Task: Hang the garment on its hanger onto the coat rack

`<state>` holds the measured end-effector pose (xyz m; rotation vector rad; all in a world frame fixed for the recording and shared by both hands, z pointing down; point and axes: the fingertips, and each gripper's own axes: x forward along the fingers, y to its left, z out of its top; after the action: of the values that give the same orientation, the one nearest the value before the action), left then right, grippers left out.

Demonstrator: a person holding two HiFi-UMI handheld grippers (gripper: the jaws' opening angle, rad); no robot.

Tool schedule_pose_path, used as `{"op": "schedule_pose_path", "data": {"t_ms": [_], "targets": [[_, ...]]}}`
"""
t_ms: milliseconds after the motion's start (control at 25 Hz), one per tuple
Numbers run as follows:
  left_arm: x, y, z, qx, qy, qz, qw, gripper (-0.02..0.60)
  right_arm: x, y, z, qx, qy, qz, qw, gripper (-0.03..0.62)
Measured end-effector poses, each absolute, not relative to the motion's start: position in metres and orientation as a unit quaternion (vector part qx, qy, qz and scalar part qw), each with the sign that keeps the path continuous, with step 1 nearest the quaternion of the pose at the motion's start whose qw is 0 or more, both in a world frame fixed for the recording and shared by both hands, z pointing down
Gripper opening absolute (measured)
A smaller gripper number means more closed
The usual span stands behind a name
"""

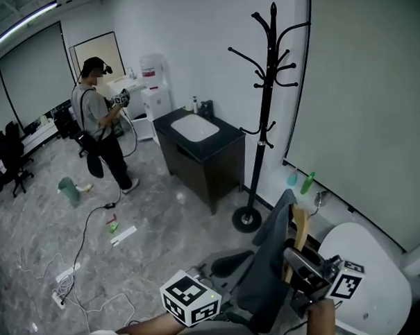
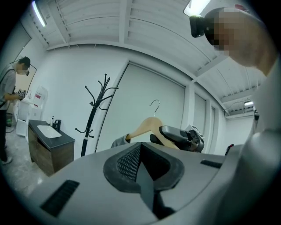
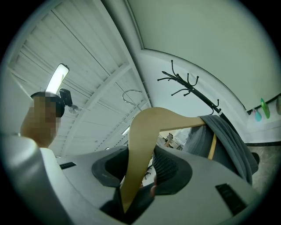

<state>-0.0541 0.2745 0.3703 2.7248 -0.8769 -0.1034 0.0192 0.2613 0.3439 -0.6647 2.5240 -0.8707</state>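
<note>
Clamping the wooden hanger [image 3: 147, 132], the right tool [image 3: 140, 170] carries the garment [image 3: 230, 140]

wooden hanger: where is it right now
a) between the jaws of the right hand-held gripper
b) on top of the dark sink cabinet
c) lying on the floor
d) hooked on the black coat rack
a: the right gripper view shows the light wooden hanger clamped between the pads of the right hand-held gripper, with the grey garment draped on it, well apart from the black coat rack.
</note>
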Motion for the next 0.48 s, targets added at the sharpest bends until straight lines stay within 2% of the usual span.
{"op": "schedule_pose_path", "data": {"t_ms": [480], "targets": [[-0.023, 0.247, 0.378, 0.945, -0.294, -0.025, 0.142, 0.006, 0.046, 0.224, 0.35, -0.239, 0.893, -0.327, 0.195, 0.161]]}}
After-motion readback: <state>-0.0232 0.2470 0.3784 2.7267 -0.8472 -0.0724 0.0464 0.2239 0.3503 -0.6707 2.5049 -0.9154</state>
